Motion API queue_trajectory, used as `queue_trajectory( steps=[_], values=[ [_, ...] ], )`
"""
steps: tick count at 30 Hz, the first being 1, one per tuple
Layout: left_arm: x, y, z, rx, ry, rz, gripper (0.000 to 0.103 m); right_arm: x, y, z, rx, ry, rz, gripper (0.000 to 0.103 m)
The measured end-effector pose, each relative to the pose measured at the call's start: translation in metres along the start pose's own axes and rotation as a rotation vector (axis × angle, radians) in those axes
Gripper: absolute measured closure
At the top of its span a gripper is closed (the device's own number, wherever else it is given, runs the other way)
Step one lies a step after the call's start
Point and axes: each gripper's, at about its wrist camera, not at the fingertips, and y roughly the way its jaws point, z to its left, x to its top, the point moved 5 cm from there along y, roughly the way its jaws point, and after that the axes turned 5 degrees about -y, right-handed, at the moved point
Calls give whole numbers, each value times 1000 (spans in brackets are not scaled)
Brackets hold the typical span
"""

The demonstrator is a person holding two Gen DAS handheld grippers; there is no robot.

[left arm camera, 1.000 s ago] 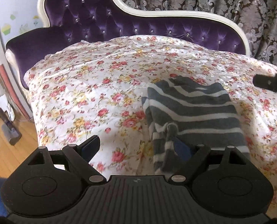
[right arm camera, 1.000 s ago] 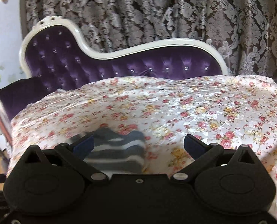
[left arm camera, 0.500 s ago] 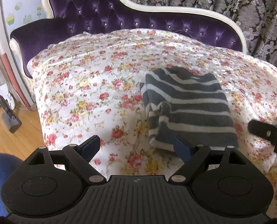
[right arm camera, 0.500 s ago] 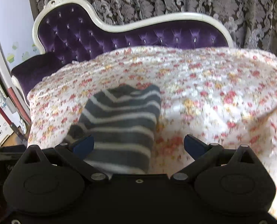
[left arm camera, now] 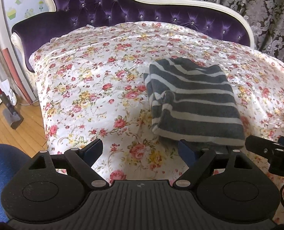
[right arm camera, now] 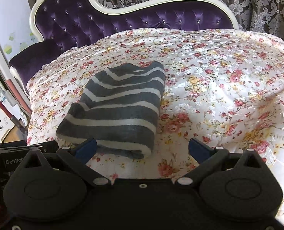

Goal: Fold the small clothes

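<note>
Garment (left arm camera: 193,103), folded, lies on floral sheet (left arm camera: 96,80); left gripper (left arm camera: 142,149) and right gripper (right arm camera: 144,147) gape empty.

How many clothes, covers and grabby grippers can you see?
Folded grey-and-white striped knit garment: 1
White floral quilted cover: 1
Black two-finger grippers, left gripper and right gripper, both open: 2
Total: 4

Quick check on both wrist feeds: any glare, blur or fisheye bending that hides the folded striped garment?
Left wrist view: the striped garment is sharp; sheen washes out the floral cover in patches; fisheye curves the sofa back. The open left tool hides only its near edge. Right wrist view: garment sharp, soft shadow under its near fold, glare on the cover at right; right tool open.
</note>
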Motion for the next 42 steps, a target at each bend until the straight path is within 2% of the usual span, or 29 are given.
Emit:
queue_trajectory(
  steps=[42],
  values=[
    [5,-4,-2,-2,19,-7,18,-1,10,6,30,24,28,2]
  ],
)
